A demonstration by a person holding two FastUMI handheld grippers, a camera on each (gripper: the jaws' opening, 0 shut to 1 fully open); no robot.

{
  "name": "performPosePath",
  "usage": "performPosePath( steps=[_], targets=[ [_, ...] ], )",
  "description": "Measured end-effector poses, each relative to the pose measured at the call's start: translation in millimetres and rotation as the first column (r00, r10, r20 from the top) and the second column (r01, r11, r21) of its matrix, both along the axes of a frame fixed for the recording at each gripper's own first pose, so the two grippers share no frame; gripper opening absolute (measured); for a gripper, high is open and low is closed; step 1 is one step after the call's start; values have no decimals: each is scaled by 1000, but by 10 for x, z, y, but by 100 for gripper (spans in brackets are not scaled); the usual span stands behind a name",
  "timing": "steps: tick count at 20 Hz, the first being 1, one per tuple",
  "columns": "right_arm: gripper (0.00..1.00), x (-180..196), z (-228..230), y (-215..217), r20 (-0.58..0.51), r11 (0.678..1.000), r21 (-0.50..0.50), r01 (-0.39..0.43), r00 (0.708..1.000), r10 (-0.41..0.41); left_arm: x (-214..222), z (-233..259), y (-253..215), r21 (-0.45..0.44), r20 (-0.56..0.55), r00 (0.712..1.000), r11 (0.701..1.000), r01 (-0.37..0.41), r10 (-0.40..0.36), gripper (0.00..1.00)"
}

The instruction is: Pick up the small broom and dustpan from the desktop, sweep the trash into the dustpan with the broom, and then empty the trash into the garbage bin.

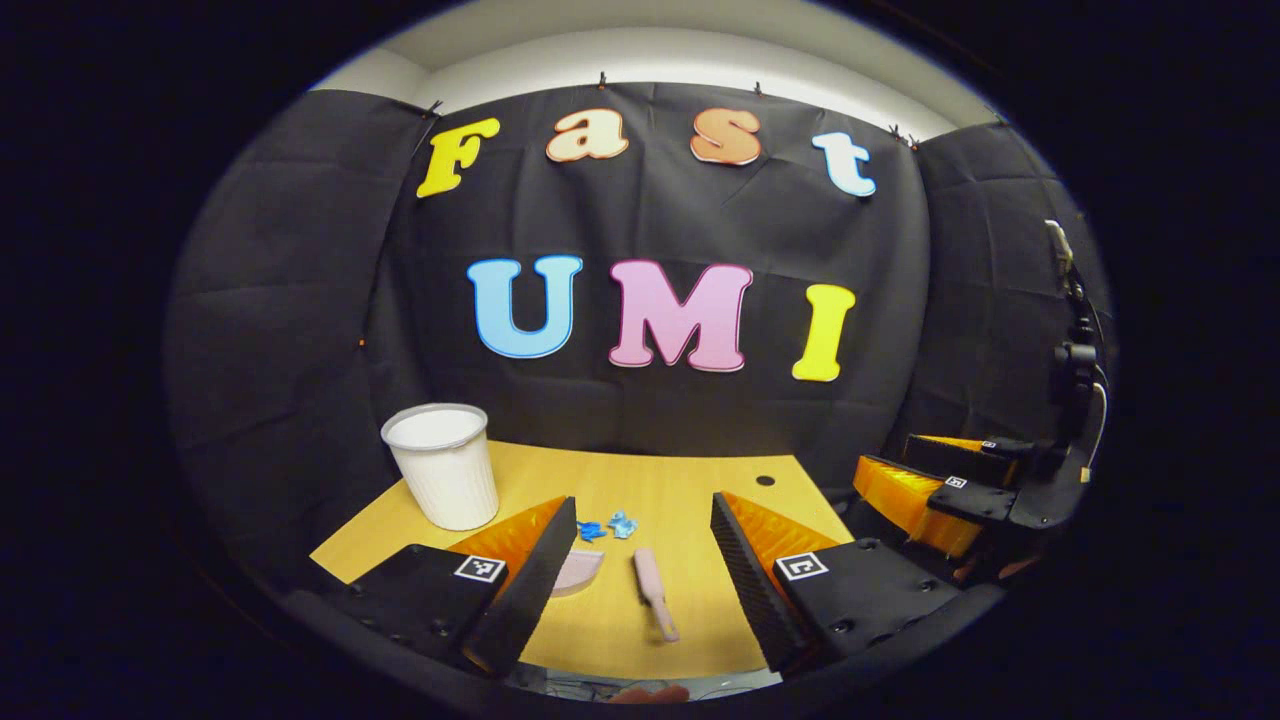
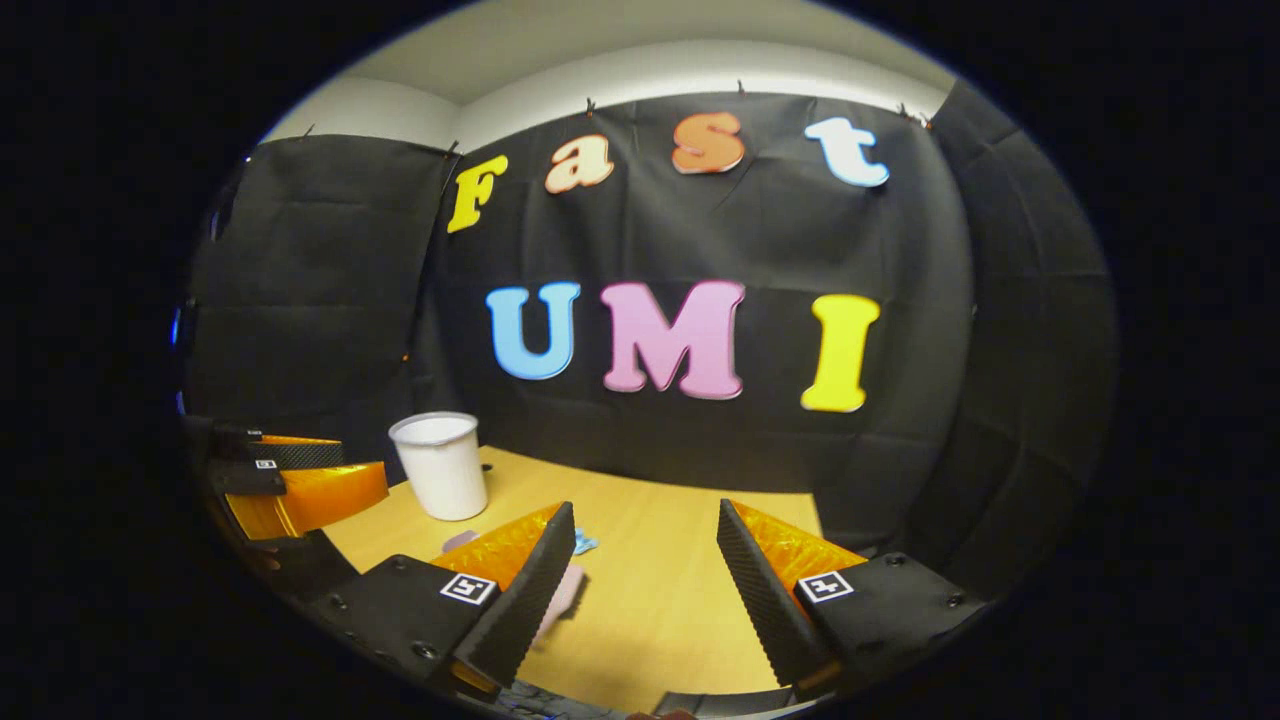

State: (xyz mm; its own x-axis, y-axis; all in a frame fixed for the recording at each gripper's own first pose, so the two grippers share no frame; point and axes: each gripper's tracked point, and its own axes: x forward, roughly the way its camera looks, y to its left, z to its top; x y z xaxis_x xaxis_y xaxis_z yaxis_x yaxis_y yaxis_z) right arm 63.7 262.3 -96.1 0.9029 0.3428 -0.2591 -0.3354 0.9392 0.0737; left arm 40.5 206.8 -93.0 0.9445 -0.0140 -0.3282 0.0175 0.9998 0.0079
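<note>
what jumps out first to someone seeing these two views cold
The white garbage bin stands out first, upright at the far left of the yellow desktop near the black cloth wall. Next come the blue scraps of trash mid-desk, with the pink broom lying just in front of them and the pale dustpan to its left, partly behind a finger. Both the left gripper and the right gripper hang open above the desk, holding nothing.

Wooden tabletop (image 1: 690, 480) with a small dark hole (image 1: 765, 481) toward its 1 o'clock corner, backed by black cloth wall (image 1: 300, 300); a dark stand with cable (image 1: 1075, 360) at 3 o'clock; pale ceiling (image 1: 650, 40) at 12 o'clock.
</note>
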Motion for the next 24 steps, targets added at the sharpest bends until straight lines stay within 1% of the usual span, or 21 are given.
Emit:
performPosePath(
  steps=[1, 2, 3, 4, 5, 6, 7, 8, 9, 10, 11, 12, 14, 15, 17, 18, 19, 20, 21, 22, 24],
  targets=[
    [89, 115, -285, 251, -119, 999, 9, -50, 992, 50, 129, -148, 185, 7, -44, 999, 1000, 0, 0, 81],
    [94, 182, -552, 466, -242, 995, 18, -96, 965, 98, 264, -333, 348, 3, -112, 994, 1000, 10, -10, 81],
    [94, 266, -836, 658, -365, 992, 25, -125, 922, 125, 347, -564, 476, -7, -207, 978, 1000, 17, -18, 81],
    [87, 359, -1090, 771, -447, 990, 17, -142, 884, 135, 464, -812, 602, -31, -298, 954, 999, 17, -26, 81],
    [94, 414, -1399, 856, -539, 986, -26, -167, 833, 127, 528, -1113, 688, -59, -406, 914, 998, 1, -25, 81],
    [94, 432, -1641, 890, -647, 980, -47, -193, 754, 118, 482, -1411, 761, -85, -560, 828, 996, -28, -25, 81],
    [95, 531, -1747, 933, -724, 980, -46, -195, 683, 102, 527, -1643, 818, -95, -630, 776, 994, -57, -16, 81],
    [95, 630, -1831, 987, -779, 982, -27, -187, 620, 96, 593, -1766, 895, -84, -690, 723, 993, -79, -1, 83],
    [95, 692, -1921, 978, -821, 982, -26, -188, 565, 86, 650, -1944, 1008, -36, -741, 670, 994, -107, 46, 83],
    [95, 712, -1992, 996, -861, 982, -22, -186, 502, 75, 740, -2099, 1068, 0, -769, 636, 994, -109, 70, 83],
    [95, 755, -2122, 1055, -885, 984, -16, -179, 460, 69, 821, -2342, 1040, 21, -801, 594, 996, -89, 70, 83],
    [95, 780, -2219, 1077, -900, 981, -19, -193, 430, 67, 869, -2497, 1105, 68, -824, 556, 993, -92, 108, 83],
    [95, 756, -2434, 1102, -924, 970, -36, -240, 378, 59, 982, -2761, 1127, 83, -854, 506, 992, -95, 121, 83],
    [95, 740, -2544, 1154, -935, 970, -35, -241, 352, 53, 933, -2753, 1154, 70, -873, 475, 993, -93, 106, 83],
    [95, 710, -2704, 1175, -955, 974, -42, -224, 295, 26, 961, -2966, 1185, 56, -914, 394, 993, -106, 94, 83],
    [95, 713, -2759, 1169, -961, 974, -56, -221, 277, 8, 972, -3080, 1189, 44, -935, 346, 994, -102, 77, 83],
    [95, 713, -2823, 1171, -964, 973, -68, -220, 264, -8, 988, -3166, 1209, 46, -945, 319, 994, -101, 76, 83],
    [95, 708, -2873, 1187, -968, 974, -78, -214, 251, -23, 1056, -3255, 1206, 40, -949, 307, 996, -85, 64, 83],
    [95, 705, -2934, 1217, -970, 974, -87, -208, 241, -35, 1079, -3316, 1219, 39, -956, 289, 997, -70, 58, 83],
    [95, 686, -2980, 1242, -971, 971, -95, -219, 233, -42, 1118, -3384, 1229, 35, -960, 275, 998, -55, 49, 83],
    [95, 670, -3080, 1307, -974, 968, -101, -229, 220, -50, 1171, -3524, 1269, 37, -964, 263, 999, -24, 42, 83]
  ],
)
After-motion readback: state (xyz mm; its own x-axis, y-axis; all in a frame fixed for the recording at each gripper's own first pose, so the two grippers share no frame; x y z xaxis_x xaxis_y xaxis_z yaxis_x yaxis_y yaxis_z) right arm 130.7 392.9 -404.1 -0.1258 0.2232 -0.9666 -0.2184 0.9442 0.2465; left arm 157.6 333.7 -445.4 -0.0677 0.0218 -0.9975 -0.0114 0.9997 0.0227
